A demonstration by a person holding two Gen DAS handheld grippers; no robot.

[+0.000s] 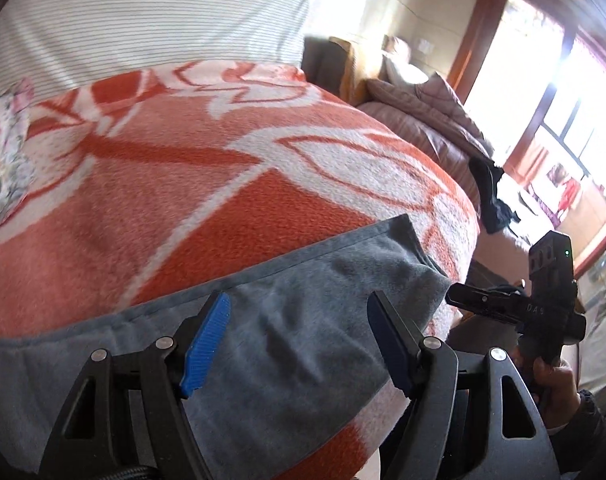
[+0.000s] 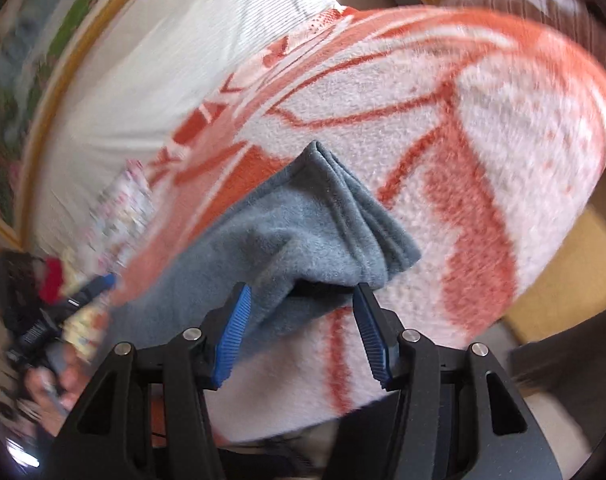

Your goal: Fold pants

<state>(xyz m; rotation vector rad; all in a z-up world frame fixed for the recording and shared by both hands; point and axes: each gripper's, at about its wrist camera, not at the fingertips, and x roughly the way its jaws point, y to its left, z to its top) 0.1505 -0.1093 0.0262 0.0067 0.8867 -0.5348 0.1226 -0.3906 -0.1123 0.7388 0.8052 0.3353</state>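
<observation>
Grey fleece pants [image 1: 287,308] lie along the near edge of a bed covered by an orange and white blanket [image 1: 175,168]. My left gripper [image 1: 299,316] is open just above the grey fabric, with its blue pads [image 1: 207,340] spread apart and holding nothing. In the right wrist view the pants [image 2: 303,232] end in a layered, folded corner. My right gripper [image 2: 301,312] is open with that end of the pants lying between its fingers. The right gripper [image 1: 543,304] also shows at the right in the left wrist view, off the bed's edge.
A white striped sheet [image 1: 143,20] covers the head of the bed. A floral cloth [image 1: 3,152] lies on the blanket at the left. A second bed with a brown quilt [image 1: 431,120] and dark clothing [image 1: 491,196] stands to the right, by a bright window.
</observation>
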